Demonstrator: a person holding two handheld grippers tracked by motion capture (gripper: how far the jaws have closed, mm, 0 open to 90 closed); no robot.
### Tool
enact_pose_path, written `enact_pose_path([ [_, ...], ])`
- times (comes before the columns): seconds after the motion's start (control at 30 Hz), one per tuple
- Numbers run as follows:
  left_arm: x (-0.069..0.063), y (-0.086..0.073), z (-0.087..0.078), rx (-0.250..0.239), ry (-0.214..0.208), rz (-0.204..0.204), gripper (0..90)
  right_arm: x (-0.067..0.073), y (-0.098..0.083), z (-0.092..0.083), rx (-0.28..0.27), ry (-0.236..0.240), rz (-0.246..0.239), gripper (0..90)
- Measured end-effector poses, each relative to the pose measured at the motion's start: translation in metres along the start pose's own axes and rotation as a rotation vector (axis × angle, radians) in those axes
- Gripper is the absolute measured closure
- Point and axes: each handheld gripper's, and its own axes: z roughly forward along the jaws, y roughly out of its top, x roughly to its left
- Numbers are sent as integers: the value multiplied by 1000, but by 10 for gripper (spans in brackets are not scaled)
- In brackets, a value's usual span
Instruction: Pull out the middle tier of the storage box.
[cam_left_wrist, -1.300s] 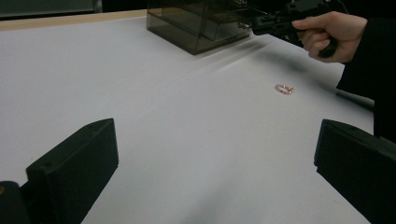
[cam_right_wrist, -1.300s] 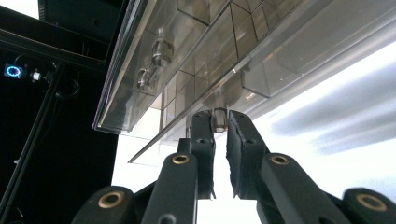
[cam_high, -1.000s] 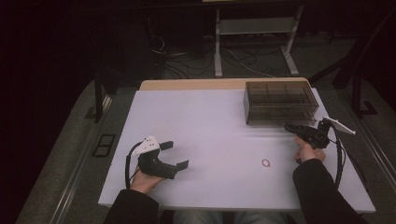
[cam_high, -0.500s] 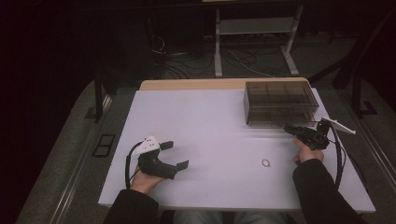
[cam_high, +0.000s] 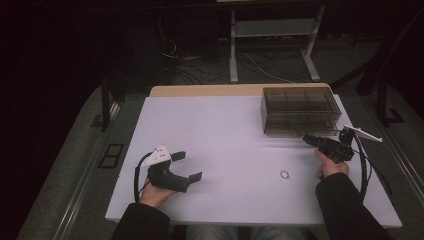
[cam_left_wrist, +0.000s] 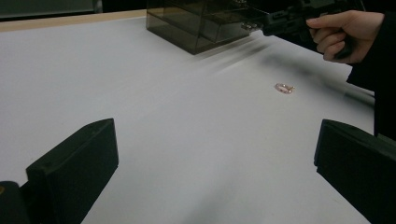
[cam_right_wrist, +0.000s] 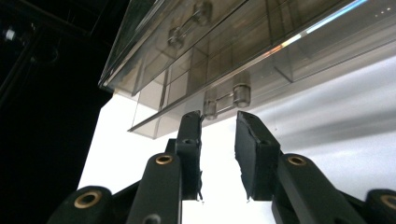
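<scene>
Just then my right claw (cam_right_wrist: 218, 122) had been easing open, released around the lower drawer's handle (cam_right_wrist: 223, 101) of the drawer box (cam_high: 298, 110) at the desk's (cam_high: 225, 130) far right corner; my left claw (cam_high: 186, 166) idled wide open, so a pull looked unlikely.

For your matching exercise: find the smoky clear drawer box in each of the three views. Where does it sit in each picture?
High view: the drawer box sits right of centre, at the table's far side.
Left gripper view: top centre, behind the right gripper.
Right gripper view: overhead, its lower handle just beyond the jaws.
Shared landmark: the white table.
</scene>
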Motion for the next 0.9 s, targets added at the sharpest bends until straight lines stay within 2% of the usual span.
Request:
enact_pose_path([
  [0.27, 0, 0, -1, -2, 5, -7, 0, 5, 0, -9, 2, 23, -97, 599],
  [0.3, 0, -1, -1, -2, 6, -8, 0, 7, 1, -10, 15, 12, -142, 555],
  [0.37, 0, -1, -1, -2, 8, -7, 0, 9, 2, -10, 21, 3, -161, 541],
  [0.47, 0, -1, -2, 0, 12, -7, 0, 13, 4, -9, 50, -12, -254, 496],
  [0.5, 0, -2, -2, 3, 15, -8, 0, 15, 4, -10, 63, -18, -259, 485],
  [0.53, 0, -2, -2, 6, 18, -9, 0, 17, 5, -10, 69, -19, -305, 459],
  [0.57, 0, -2, -2, 8, 22, -11, 0, 22, 6, -11, 99, -27, -353, 446],
  [0.6, 1, -2, -2, 10, 24, -9, 0, 22, 6, -11, 99, -27, -353, 446],
  [0.73, 2, -3, -1, 13, 29, -13, 0, 29, 7, -11, 155, -39, -460, 406],
  [0.83, 3, -4, -1, 19, 33, -16, 0, 34, 7, -11, 193, -39, -516, 394],
  [0.9, 3, -4, -2, 18, 35, -18, 0, 37, 8, -12, 214, -22, -554, 384],
])
